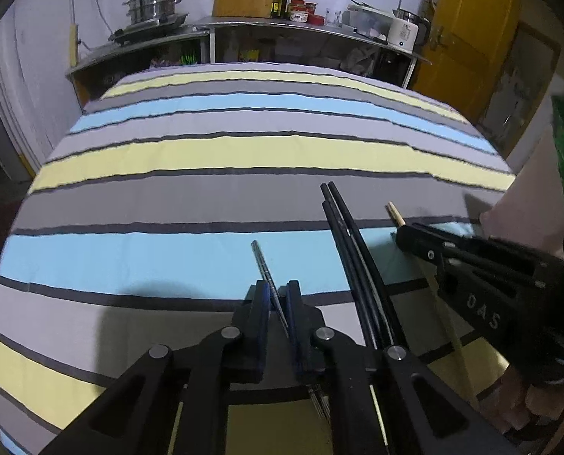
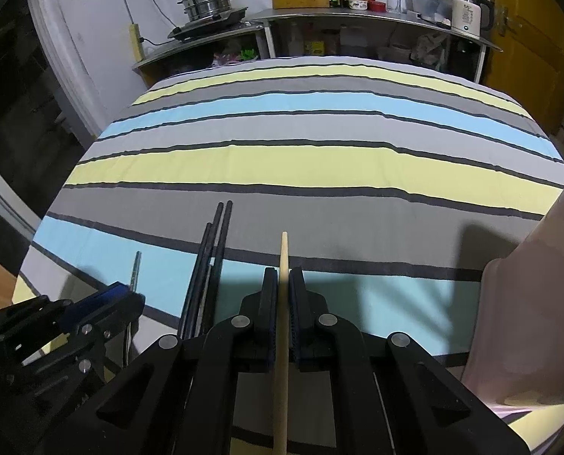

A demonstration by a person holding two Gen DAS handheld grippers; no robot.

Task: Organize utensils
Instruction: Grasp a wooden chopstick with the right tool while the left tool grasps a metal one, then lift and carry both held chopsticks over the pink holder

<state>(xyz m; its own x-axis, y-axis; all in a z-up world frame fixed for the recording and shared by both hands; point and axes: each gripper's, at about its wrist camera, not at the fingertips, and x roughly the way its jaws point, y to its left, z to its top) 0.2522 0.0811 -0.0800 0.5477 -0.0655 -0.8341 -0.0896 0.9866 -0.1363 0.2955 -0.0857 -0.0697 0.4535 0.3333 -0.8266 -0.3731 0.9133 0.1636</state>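
Note:
A slim metal fork (image 1: 261, 261) lies on the striped cloth (image 1: 206, 151), and my left gripper (image 1: 278, 290) is shut on its handle; tines show beneath the jaws. Right of it lies a bundle of black chopsticks (image 1: 348, 242). Further right, my right gripper (image 1: 403, 233) is shut on a pale wooden chopstick (image 1: 394, 214). In the right wrist view the wooden chopstick (image 2: 284, 254) runs straight between the pads of the right gripper (image 2: 284, 271). The black chopsticks (image 2: 215, 254) lie to its left, then the fork (image 2: 136, 269) in the left gripper (image 2: 130, 297).
A tall pink container (image 2: 528, 303) stands at the cloth's right edge, close to my right gripper. A metal shelf (image 2: 357, 17) behind the table carries a steamer pot (image 2: 208, 0), bottles, jars and a white kettle (image 2: 467, 11). A yellow door (image 1: 471, 38) is at the far right.

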